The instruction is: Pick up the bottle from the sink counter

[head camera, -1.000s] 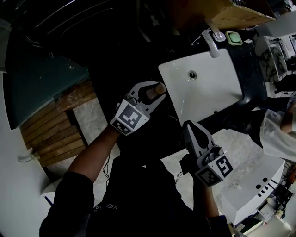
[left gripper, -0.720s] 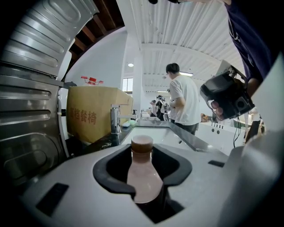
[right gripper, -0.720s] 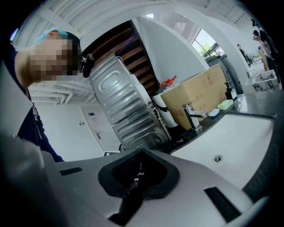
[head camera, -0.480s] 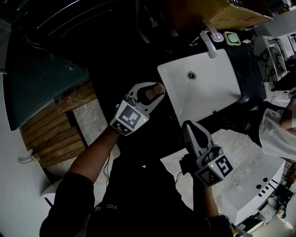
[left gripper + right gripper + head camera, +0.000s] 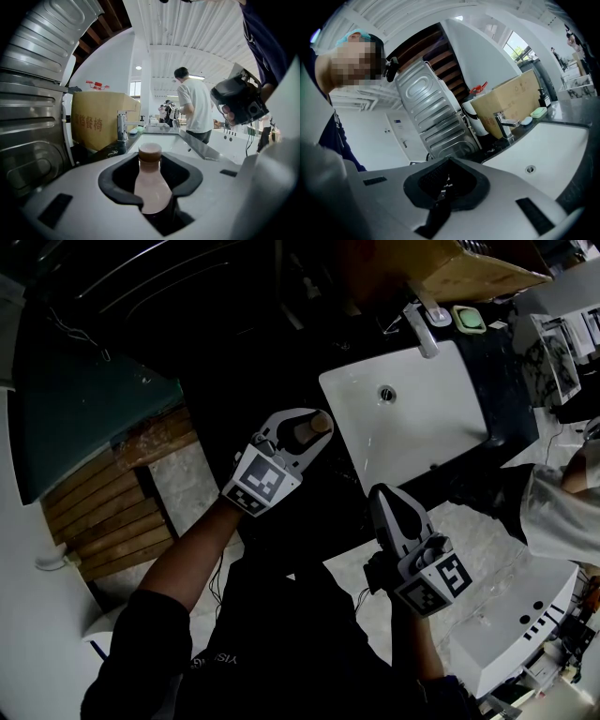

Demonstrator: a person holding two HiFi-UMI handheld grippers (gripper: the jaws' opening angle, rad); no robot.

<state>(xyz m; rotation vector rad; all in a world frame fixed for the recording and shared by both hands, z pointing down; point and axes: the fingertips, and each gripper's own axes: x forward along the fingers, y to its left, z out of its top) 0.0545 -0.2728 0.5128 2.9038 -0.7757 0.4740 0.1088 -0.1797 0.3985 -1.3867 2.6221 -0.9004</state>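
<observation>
A small bottle (image 5: 151,183) of pale pink liquid with a brown cap stands upright between the dark pads of my left gripper (image 5: 151,190), which is shut on its body. In the head view the same bottle (image 5: 306,431) pokes out of the left gripper (image 5: 311,427), just left of the white sink (image 5: 441,432) and in front of the dark counter. My right gripper (image 5: 382,497) hangs lower, near the sink's front edge. Its jaws are shut with nothing between them, as the right gripper view shows (image 5: 446,183).
A chrome faucet (image 5: 422,329) and a green soap dish (image 5: 471,319) sit behind the basin, next to a cardboard box (image 5: 469,266). Ribbed metal panels (image 5: 436,122) stand to the left. A person's sleeve (image 5: 562,507) is at the right edge, and another person (image 5: 194,105) stands beyond.
Both grippers and the bottle have kept their places. Only the person's sleeve at the right edge has shifted a little.
</observation>
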